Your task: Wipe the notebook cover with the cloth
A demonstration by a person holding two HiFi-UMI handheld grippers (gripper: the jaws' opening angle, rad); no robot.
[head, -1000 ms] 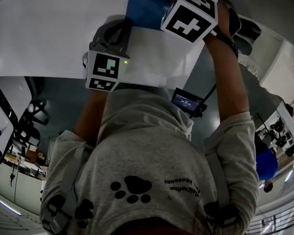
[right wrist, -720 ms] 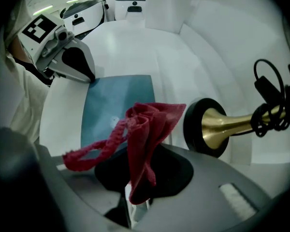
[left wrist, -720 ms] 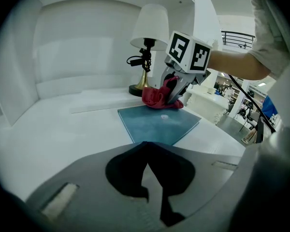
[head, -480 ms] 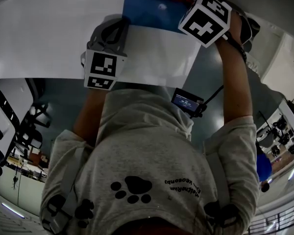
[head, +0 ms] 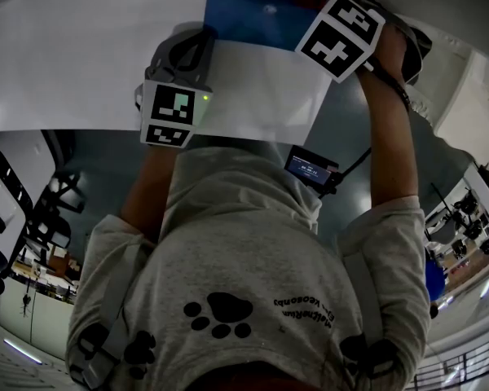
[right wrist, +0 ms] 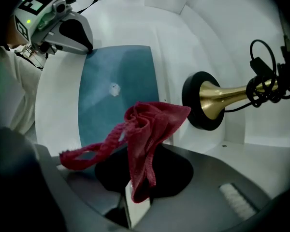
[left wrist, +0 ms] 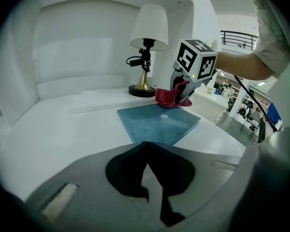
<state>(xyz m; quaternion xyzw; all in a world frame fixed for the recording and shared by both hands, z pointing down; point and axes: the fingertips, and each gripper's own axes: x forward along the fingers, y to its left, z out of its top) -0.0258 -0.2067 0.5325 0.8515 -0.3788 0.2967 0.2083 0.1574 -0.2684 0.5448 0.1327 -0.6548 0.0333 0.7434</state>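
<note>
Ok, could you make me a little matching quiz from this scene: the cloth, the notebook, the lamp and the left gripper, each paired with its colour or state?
Things:
1. cloth
2. notebook
3. lamp
4. left gripper

Descriptions:
A. blue, lying flat
B. red, clamped in the right gripper
C. jaws together, holding nothing
D. upright, brass stem, white shade

Pairs: 1-B, 2-A, 3-D, 4-C

A brass-stemmed lamp (left wrist: pixel 146 50) with a white shade stands on the white table (left wrist: pixel 53 124).
</note>
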